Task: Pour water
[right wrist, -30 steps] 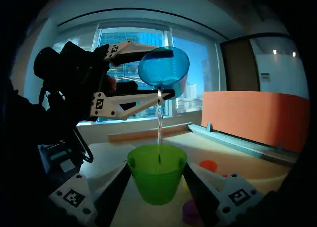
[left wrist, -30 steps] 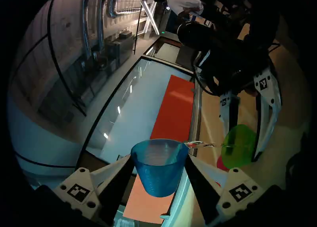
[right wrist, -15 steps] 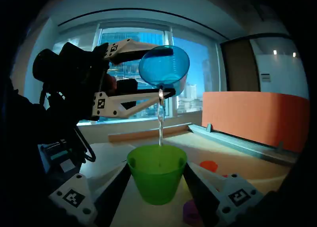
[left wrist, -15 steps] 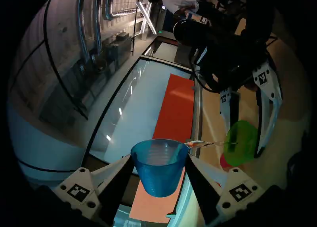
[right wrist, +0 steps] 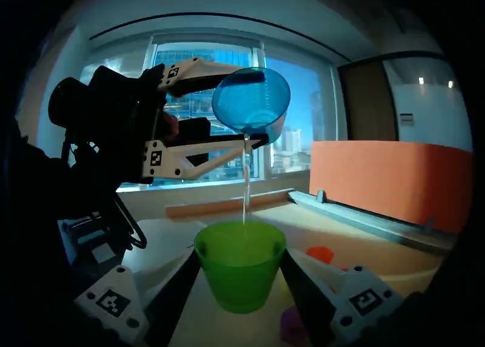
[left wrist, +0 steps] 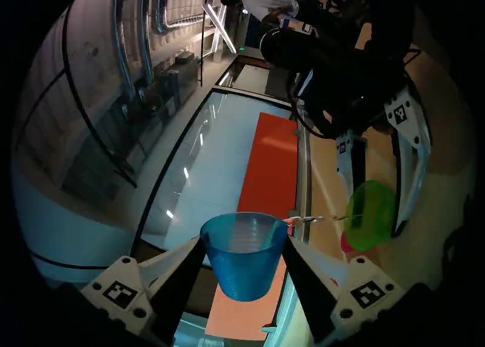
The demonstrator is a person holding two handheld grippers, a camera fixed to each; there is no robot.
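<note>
Two cups, one above the other. Up high in the right gripper view, blue cup [right wrist: 250, 107] tipped well over, mouth toward the camera, pinched on both sides by the fingers of the left claw [left wrist: 244, 253], closed just to the cup's width. From its lowest lip, a thin stream of water [right wrist: 245, 183] straight down into the green cup [left wrist: 367, 216]. Green cup upright, clamped between both fingers of the right claw [right wrist: 240, 268], narrowed to the cup's walls. Beneath it, pale tabletop [right wrist: 157, 244]; resting on it or lifted, cannot tell. Just right of the green cup, a small orange thing [right wrist: 319, 253] and a purple one [right wrist: 294, 326] on the tabletop. Farther right, orange panel [right wrist: 394, 177] along the edge. Behind the blue cup, bright window [right wrist: 297, 110].
</note>
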